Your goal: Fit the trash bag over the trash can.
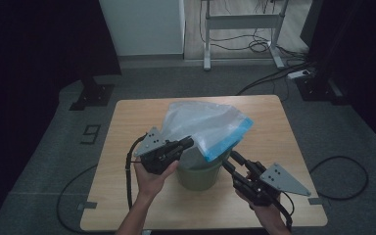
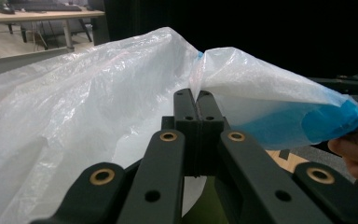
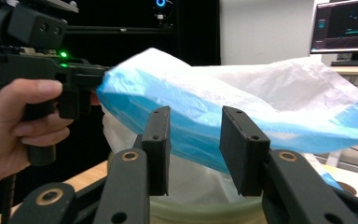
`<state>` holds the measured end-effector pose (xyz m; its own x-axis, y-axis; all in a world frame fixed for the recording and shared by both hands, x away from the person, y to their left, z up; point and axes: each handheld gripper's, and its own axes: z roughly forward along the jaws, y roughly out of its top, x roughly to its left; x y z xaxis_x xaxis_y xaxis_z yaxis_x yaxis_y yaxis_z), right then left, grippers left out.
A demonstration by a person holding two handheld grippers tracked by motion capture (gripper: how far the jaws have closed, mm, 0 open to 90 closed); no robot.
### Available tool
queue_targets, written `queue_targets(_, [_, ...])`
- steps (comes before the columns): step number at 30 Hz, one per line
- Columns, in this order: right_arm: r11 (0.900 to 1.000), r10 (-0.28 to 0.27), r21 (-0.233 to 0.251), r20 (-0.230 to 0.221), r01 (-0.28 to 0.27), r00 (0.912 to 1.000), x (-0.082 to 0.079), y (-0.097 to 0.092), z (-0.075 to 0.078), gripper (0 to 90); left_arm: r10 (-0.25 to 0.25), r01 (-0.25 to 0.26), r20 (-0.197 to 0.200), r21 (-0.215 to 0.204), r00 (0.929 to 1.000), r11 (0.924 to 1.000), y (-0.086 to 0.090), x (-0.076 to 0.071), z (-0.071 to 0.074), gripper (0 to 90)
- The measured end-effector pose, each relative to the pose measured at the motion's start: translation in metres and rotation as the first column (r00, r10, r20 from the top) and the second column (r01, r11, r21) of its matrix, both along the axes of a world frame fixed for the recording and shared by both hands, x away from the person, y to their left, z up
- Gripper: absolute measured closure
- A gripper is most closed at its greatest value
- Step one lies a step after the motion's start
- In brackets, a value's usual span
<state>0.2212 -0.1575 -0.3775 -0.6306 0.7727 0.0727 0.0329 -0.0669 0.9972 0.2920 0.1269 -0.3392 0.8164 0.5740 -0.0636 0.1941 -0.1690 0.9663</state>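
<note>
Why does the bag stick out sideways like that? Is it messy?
Yes. The plastic bag isn't tucked into the green bin; it balloons up above it, blue edge flopping right. The left gripper pinches it.

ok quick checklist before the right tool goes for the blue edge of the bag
1. Left tool shut on the plastic bag: ok, jaws pressed together on the film.
2. Right tool open: ok, with the blue edge beyond its jaws, not touching.
3. Green bin upright on the table: ok.
4. Bag fitted over the bin's rim: not ok, it is bunched above the bin.
5. Bag untorn: cannot tell.
</note>
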Motion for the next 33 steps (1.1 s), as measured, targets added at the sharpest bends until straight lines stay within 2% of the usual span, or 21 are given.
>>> queue_targets(6, [1.0000,-0.004,0.009,-0.030,0.004,0.9995,-0.005,-0.004,-0.011,62.6,0.010,-0.010,-0.009,-0.001,0.9999,1.0000,-0.001,0.002,-0.004,90.0])
queue_targets(10, [1.0000,0.002,-0.009,-0.039,-0.003,0.9992,-0.008,0.000,-0.019,62.3,0.012,-0.012,-0.015,-0.002,0.9998,0.9999,-0.002,0.002,-0.005,90.0])
queue_targets(13, [0.9996,0.003,-0.026,-0.044,-0.004,0.9990,-0.005,0.005,-0.022,61.7,0.014,-0.014,-0.017,-0.003,0.9998,0.9999,-0.002,0.002,-0.005,90.0])
queue_targets(16, [0.9998,0.006,-0.021,-0.051,-0.007,0.9987,-0.001,0.006,-0.021,61.5,0.013,-0.013,-0.017,-0.002,0.9998,0.9999,-0.002,0.002,-0.005,90.0])
queue_targets(23, [0.9993,0.012,-0.035,-0.032,-0.013,0.9994,0.006,0.013,-0.012,61.2,0.012,-0.012,-0.022,-0.001,0.9997,0.9999,-0.003,0.003,-0.005,90.0])
queue_targets(27, [0.9985,0.031,-0.044,-0.020,-0.032,0.9993,0.005,0.016,-0.009,61.4,0.013,-0.013,-0.024,-0.002,0.9996,0.9999,-0.003,0.003,-0.004,90.0])
queue_targets(33, [0.9976,0.054,-0.042,-0.027,-0.055,0.9982,0.002,0.021,-0.008,62.2,0.019,-0.019,-0.030,-0.005,0.9994,0.9998,-0.003,0.005,-0.003,90.0])
